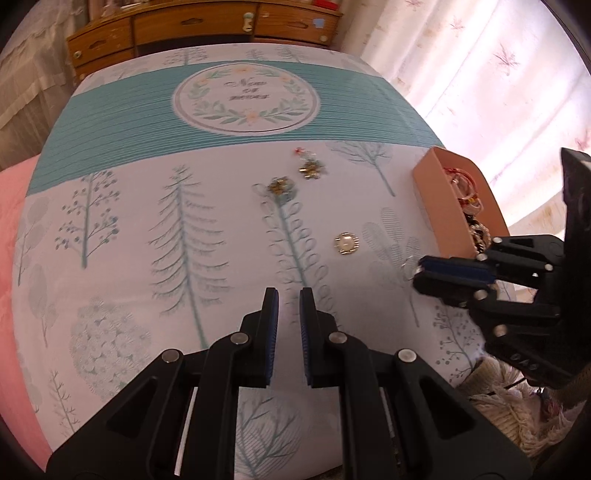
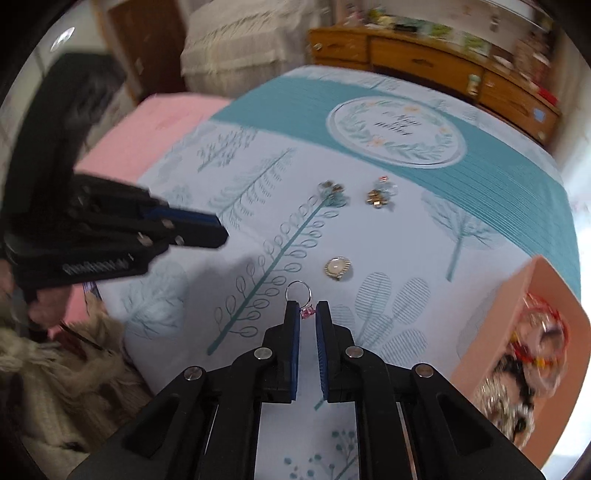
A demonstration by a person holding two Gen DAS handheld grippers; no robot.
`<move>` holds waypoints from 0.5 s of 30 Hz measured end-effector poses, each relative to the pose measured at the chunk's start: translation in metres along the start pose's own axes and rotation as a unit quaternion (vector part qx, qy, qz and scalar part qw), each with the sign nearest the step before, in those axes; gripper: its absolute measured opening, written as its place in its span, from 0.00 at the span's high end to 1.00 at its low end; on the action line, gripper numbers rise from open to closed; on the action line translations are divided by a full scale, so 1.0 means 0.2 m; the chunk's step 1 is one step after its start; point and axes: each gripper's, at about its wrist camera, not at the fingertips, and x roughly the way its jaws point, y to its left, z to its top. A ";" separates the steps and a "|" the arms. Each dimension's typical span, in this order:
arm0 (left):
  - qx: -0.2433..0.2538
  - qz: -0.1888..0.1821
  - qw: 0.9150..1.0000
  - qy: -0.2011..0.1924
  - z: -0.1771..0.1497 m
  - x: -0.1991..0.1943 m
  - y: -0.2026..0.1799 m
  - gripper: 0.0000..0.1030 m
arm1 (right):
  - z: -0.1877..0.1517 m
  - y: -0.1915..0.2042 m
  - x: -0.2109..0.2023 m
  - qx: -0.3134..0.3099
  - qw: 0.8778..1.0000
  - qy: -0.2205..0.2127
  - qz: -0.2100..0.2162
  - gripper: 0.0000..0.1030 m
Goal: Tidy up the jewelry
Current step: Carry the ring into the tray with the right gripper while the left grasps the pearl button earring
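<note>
My right gripper [image 2: 307,314] is shut on a silver ring with a pink stone [image 2: 302,300]; the hoop sticks out past the fingertips, above the cloth. It also shows in the left wrist view [image 1: 419,271], near the pink box [image 1: 441,195] that holds several pieces of jewelry. My left gripper [image 1: 289,297] is open and empty above the cloth. A pearl brooch [image 1: 346,243] and two gold bead charms [image 1: 280,186] [image 1: 311,168] lie on the cloth. In the right wrist view, the brooch [image 2: 337,268] lies just beyond the ring.
A tree-printed cloth [image 1: 184,229] covers the table. A wooden drawer cabinet [image 1: 207,29] stands behind it. Pink bedding [image 1: 14,229] lies at the left, curtains [image 1: 498,74] at the right. A cream knitted fabric [image 2: 62,376] lies near the front edge.
</note>
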 end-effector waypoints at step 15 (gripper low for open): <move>0.100 -0.061 0.993 0.008 0.17 0.24 -0.26 0.57 | -0.36 -0.52 -0.56 0.255 0.958 -0.116 -0.063 0.92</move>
